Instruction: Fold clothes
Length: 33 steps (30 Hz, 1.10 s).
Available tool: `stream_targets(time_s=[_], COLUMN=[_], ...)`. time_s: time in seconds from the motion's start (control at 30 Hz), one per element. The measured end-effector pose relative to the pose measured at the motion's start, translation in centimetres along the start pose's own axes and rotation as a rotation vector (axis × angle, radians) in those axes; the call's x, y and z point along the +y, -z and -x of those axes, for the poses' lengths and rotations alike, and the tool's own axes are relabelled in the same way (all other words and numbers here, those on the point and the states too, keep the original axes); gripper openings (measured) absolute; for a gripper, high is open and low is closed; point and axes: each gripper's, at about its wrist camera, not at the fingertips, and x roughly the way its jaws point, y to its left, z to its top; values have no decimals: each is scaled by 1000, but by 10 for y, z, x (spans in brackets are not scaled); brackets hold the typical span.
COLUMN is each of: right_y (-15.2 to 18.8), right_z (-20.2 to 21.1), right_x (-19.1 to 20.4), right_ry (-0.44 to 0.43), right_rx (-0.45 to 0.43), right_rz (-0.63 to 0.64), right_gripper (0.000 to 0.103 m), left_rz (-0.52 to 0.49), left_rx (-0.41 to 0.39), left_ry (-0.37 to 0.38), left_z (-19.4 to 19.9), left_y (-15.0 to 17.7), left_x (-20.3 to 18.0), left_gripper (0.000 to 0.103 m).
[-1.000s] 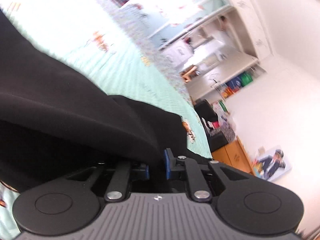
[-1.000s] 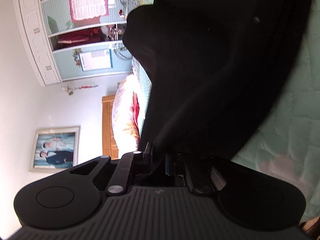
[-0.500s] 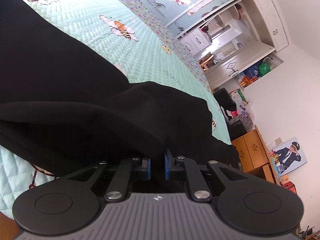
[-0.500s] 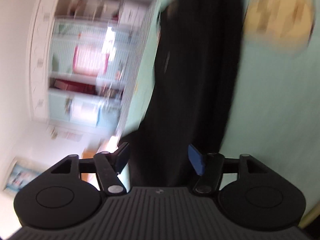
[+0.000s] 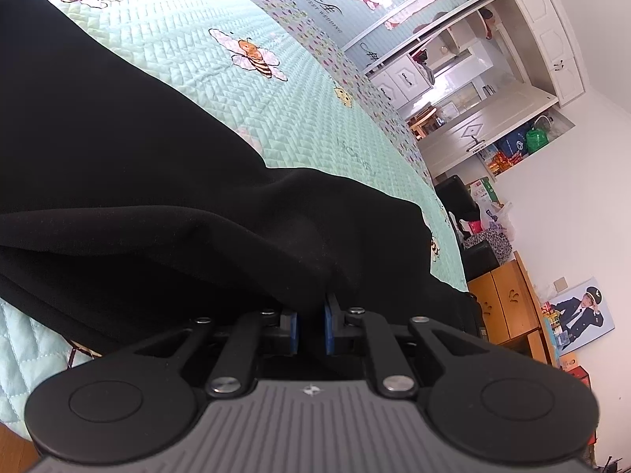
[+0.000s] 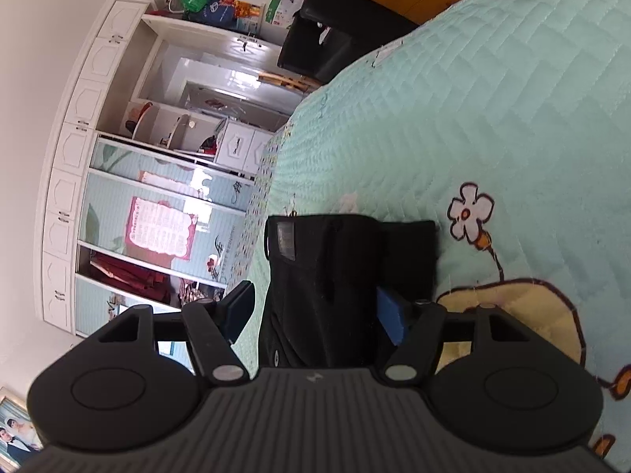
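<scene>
A black garment (image 5: 157,197) lies spread across the mint quilted bed (image 5: 315,118) in the left wrist view, folded over itself near me. My left gripper (image 5: 310,307) is shut on a bunched fold of it, the blue pads pinching the cloth. In the right wrist view a narrow folded end of the black garment (image 6: 339,260) rests on the quilt (image 6: 473,118). My right gripper (image 6: 315,307) stands open around that end. Its left pad is clear of the cloth and its right pad sits beside the cloth's edge without pressing.
The bed's far edge runs past a white wardrobe (image 6: 118,157) with shelves. A black chair (image 6: 327,39) and a wooden cabinet (image 5: 508,307) stand off the bed's end. Bee and flower prints mark the quilt.
My right gripper has opened and let go of the black cloth, then swung round; the cloth's folded end now lies on the quilt. The left gripper keeps its hold and has tilted a little.
</scene>
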Motion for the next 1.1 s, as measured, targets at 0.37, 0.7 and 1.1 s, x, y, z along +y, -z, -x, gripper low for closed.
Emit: stream_targets(time_s=[0.37, 0.7, 1.1], right_y=[5, 22, 8], right_z=[-22, 12, 14], right_x=[0, -7, -25], right_ry=[8, 17, 47], right_rx=[85, 63, 58], right_rz=[100, -68, -73], right_gripper=[11, 9, 6], left_rz=[20, 22, 8], left_rx=[-23, -42, 65], left_ry=[-47, -102, -128], left_z=[-2, 7, 7], left_y=[-12, -26, -4], left_x=[4, 10, 18], left_gripper=[11, 11, 11])
